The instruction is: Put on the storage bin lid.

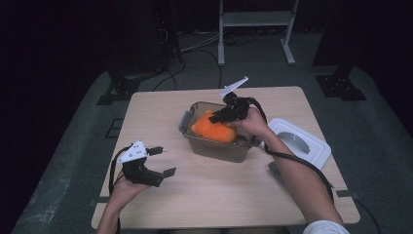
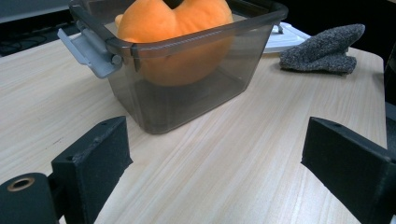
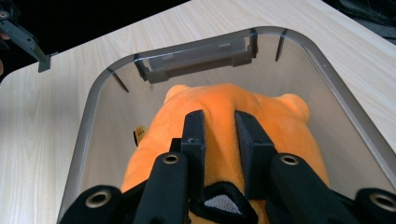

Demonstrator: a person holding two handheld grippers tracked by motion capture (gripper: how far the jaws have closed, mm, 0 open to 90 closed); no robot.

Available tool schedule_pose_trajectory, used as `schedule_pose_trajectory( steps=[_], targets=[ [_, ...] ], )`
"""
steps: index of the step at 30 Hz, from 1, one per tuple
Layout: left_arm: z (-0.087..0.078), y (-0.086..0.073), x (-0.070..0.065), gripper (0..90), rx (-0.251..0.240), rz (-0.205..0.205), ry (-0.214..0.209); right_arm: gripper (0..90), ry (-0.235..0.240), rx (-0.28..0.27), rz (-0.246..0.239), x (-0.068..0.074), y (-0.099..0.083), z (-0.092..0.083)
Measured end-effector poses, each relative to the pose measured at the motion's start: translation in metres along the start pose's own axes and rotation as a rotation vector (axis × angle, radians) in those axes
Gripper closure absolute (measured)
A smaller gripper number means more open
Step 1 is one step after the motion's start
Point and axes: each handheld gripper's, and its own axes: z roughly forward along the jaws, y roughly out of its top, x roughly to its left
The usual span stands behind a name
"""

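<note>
At frame centre, the right tongs [image 3: 219, 133] pinch the orange plush toy [image 3: 224, 116] inside the smoky plastic box [image 3: 88, 126]; release remains. Lower left, the left tongs [image 1: 163, 161] wait spread.

A pale wood-grain desk [image 1: 204, 190] with rounded corners carries it all, standing on a grey floor [image 1: 63, 170]. Near its middle sits a smoky see-through tub [image 1: 214, 146] with grey latches at its ends, and just beside the tub, at the desk's right edge, lies a white lid [image 1: 311, 146]. In the left gripper view a grey knitted cloth [image 2: 322, 51] rests flat on the wood, close in front of that lid.
</note>
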Motion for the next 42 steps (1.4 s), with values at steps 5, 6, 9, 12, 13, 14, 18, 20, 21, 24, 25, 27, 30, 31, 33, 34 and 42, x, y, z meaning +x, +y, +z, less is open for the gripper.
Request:
schedule_pose_trajectory(
  steps=[5, 6, 9, 12, 13, 14, 18, 20, 21, 24, 25, 27, 30, 31, 33, 34, 42],
  targets=[
    [-0.001, 0.0, 0.001, 6.9, 0.0, -0.003, 0.002, 74.1, 0.003, 0.007, 0.001, -0.001, 0.0, 0.002],
    [-0.001, 0.0, 0.001, 6.9, -0.001, -0.002, 0.001, 74.0, 0.004, 0.007, 0.002, -0.001, 0.001, 0.002],
    [-0.001, 0.0, 0.001, 6.9, -0.002, -0.005, 0.001, 74.0, 0.005, 0.014, 0.007, -0.002, 0.001, 0.004],
    [-0.001, 0.0, 0.001, 6.9, -0.003, -0.006, 0.001, 73.8, 0.007, 0.019, 0.009, -0.002, 0.001, 0.005],
    [-0.001, 0.0, 0.001, 6.9, -0.003, -0.006, 0.001, 73.8, 0.008, 0.019, 0.011, -0.003, 0.001, 0.005],
    [-0.001, 0.0, 0.001, 6.9, -0.002, -0.006, 0.001, 73.8, 0.008, 0.02, 0.013, -0.003, 0.001, 0.006],
    [-0.001, 0.0, 0.001, 6.9, -0.004, -0.004, 0.002, 73.6, 0.01, 0.03, 0.014, -0.003, 0.002, 0.007],
    [-0.001, 0.0, 0.001, 6.9, -0.004, -0.003, 0.002, 73.4, 0.012, 0.036, 0.019, -0.004, 0.002, 0.007],
    [-0.001, 0.0, 0.001, 6.9, -0.005, -0.004, 0.001, 73.2, 0.015, 0.039, 0.018, -0.004, 0.002, 0.008],
    [-0.002, 0.0, 0.002, 6.9, -0.004, -0.002, 0.002, 72.7, 0.019, 0.049, 0.018, -0.003, 0.002, 0.009],
    [-0.002, 0.0, 0.002, 6.9, -0.005, -0.004, 0.002, 72.5, 0.02, 0.05, 0.017, -0.003, 0.002, 0.009],
    [-0.002, 0.0, 0.002, 6.9, -0.008, -0.007, 0.004, 72.0, 0.022, 0.052, 0.021, -0.003, 0.002, 0.009],
    [-0.003, 0.001, 0.002, 6.9, -0.012, -0.007, 0.006, 71.5, 0.023, 0.057, 0.026, -0.004, 0.002, 0.009],
    [-0.003, 0.001, 0.002, 6.9, -0.011, -0.006, 0.005, 71.4, 0.023, 0.059, 0.024, -0.004, 0.002, 0.01],
    [-0.003, 0.001, 0.002, 6.9, -0.012, -0.006, 0.005, 70.6, 0.021, 0.065, 0.02, -0.003, 0.003, 0.01],
    [-0.003, 0.0, 0.002, 6.9, -0.014, -0.01, 0.004, 70.4, 0.02, 0.068, 0.02, -0.002, 0.003, 0.01],
    [-0.002, 0.001, 0.002, 6.9, -0.006, -0.003, 0.003, 68.9, 0.015, 0.077, 0.016, -0.001, 0.002, 0.01]
  ],
)
